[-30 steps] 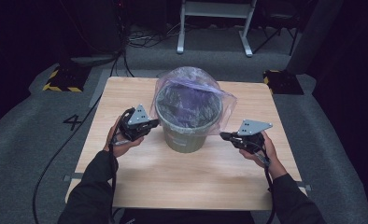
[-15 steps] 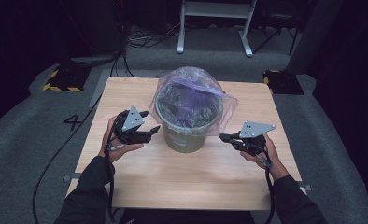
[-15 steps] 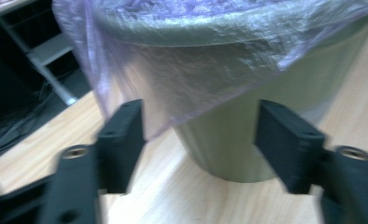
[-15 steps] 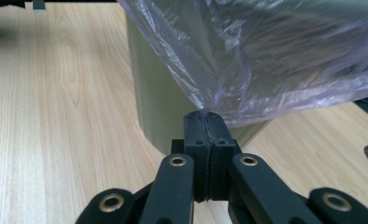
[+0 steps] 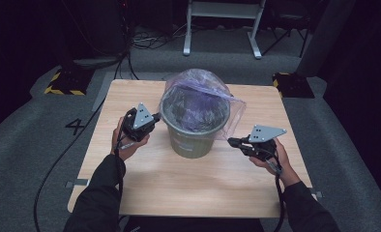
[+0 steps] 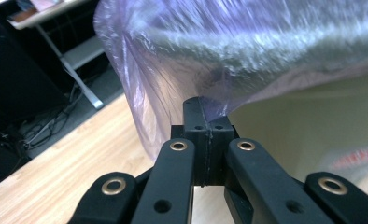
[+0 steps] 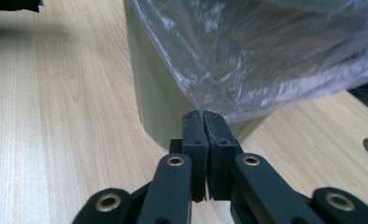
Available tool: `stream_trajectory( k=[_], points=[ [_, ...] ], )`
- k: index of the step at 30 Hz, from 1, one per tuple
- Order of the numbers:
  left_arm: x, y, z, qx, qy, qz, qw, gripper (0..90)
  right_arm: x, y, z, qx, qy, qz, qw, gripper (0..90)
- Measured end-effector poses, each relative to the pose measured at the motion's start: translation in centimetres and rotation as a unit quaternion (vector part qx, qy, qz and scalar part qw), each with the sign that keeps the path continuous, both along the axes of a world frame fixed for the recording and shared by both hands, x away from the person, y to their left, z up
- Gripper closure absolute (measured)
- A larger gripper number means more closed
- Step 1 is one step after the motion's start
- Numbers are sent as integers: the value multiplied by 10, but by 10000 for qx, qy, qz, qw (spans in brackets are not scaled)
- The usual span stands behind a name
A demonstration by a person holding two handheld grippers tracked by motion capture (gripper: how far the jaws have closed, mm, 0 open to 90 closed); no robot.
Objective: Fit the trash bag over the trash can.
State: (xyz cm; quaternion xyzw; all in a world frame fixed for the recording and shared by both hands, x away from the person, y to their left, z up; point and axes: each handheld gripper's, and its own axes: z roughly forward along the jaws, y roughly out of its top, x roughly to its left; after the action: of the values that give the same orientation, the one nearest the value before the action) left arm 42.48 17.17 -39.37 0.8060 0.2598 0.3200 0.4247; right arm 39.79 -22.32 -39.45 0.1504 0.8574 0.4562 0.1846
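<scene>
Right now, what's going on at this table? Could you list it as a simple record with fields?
Bin: olive-green bin standing upright mid-table
Liner: thin purple bag puffed up over the bin's rim
Left gripper: jaws shut, pinching the bag's edge
Right gripper: jaws shut on the bag's edge, pulled out sideways
Surface: wooden table

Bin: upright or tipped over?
Upright. The bin stands on its base on the table, mouth up, with the purple bag draped over its rim.
</scene>
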Motion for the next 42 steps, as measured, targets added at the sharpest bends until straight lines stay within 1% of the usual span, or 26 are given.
stream_trajectory(
  k=[4, 9, 11, 14, 15, 16, 17, 18, 20, 21, 22, 24, 25, 26, 28, 30, 32, 34, 35, 36, 37, 38, 39, 40, 41, 42],
  points=[
    [-6, 1, -6, 83, 93, -182, 9998, 900, 2, -3, -2, -24, 122, -1, 9999, 900],
    [-12, 1, -14, 436, 72, -223, 9988, 900, 6, -3, -8, -291, 290, -33, 9992, 900],
    [-13, 2, -17, 466, 102, -268, 9985, 900, 6, -3, -9, -328, 265, -59, 9991, 900],
    [-14, 2, -20, 402, 151, -314, 9986, 900, 6, -3, -11, -304, 233, -58, 9992, 900],
    [-14, 2, -20, 395, 143, -312, 9986, 900, 5, -3, -13, -293, 192, -101, 9993, 900],
    [-14, 2, -20, 372, 148, -315, 9987, 900, 4, -3, -13, -210, 140, -123, 9996, 824],
    [-14, 2, -20, 356, 156, -318, 9987, 900, 3, -4, -13, -125, 79, -210, 9997, 700],
    [-14, 3, -19, 341, 149, -305, 9988, 900, 2, -4, -11, -83, -14, -354, 9993, 628],
    [-14, 4, -18, 191, 173, -301, 9992, 900, 0, -6, -8, 21, -186, -503, 9986, 508],
    [-15, 5, -18, 139, 171, -301, 9993, 899, -3, -6, -5, 22, -366, -628, 9974, 448],
    [-15, 5, -17, 101, 178, -297, 9993, 899, -5, -6, -3, 40, -472, -607, 9970, 444],
    [-16, 7, -17, 27, 214, -297, 9993, 899, -12, -4, 0, 222, -724, -470, 9960, 403],
    [-16, 7, -18, 11, 218, -297, 9993, 899, -13, -4, 0, 233, -774, -442, 9957, 394],
    [-16, 7, -18, 8, 228, -294, 9993, 899, -16, -2, 1, 250, -897, -371, 9950, 379],
    [-16, 7, -18, -8, 246, -301, 9992, 899, -19, 1, 2, 341, -1000, -217, 9942, 372],
    [-16, 7, -19, -33, 266, -317, 9991, 899, -21, 6, 2, 319, -1116, -150, 9931, 357],
    [-16, 6, -20, -39, 278, -328, 9991, 899, -20, 11, 0, 181, -1183, -201, 9926, 365],
    [-15, 5, -21, -79, 315, -364, 9988, 899, -15, 18, -2, -57, -1249, -376, 9914, 378],
    [-14, 5, -20, -51, 280, -381, 9989, 899, -13, 20, -4, -192, -1307, -477, 9901, 409],
    [-14, 5, -20, -35, 281, -384, 9989, 899, -10, 25, -7, -483, -1513, -768, 9843, 438],
    [-13, 4, -20, -31, 298, -383, 9988, 899, -9, 27, -8, -612, -1617, -900, 9808, 460],
    [-12, 5, -20, -34, 309, -382, 9988, 899, -7, 30, -10, -837, -1798, -1083, 9741, 535],
    [-11, 6, -19, -46, 320, -384, 9987, 899, -5, 32, -11, -900, -1870, -1107, 9719, 610],
    [-11, 6, -20, -24, 312, -372, 9988, 899, -3, 33, -12, -936, -1879, -1102, 9715, 727],
    [-11, 5, -20, -10, 324, -368, 9988, 899, -1, 33, -13, -963, -1857, -1073, 9720, 797],
    [-10, 5, -21, 20, 351, -388, 9986, 899, 1, 34, -14, -933, -1795, -1029, 9739, 871]
  ],
)
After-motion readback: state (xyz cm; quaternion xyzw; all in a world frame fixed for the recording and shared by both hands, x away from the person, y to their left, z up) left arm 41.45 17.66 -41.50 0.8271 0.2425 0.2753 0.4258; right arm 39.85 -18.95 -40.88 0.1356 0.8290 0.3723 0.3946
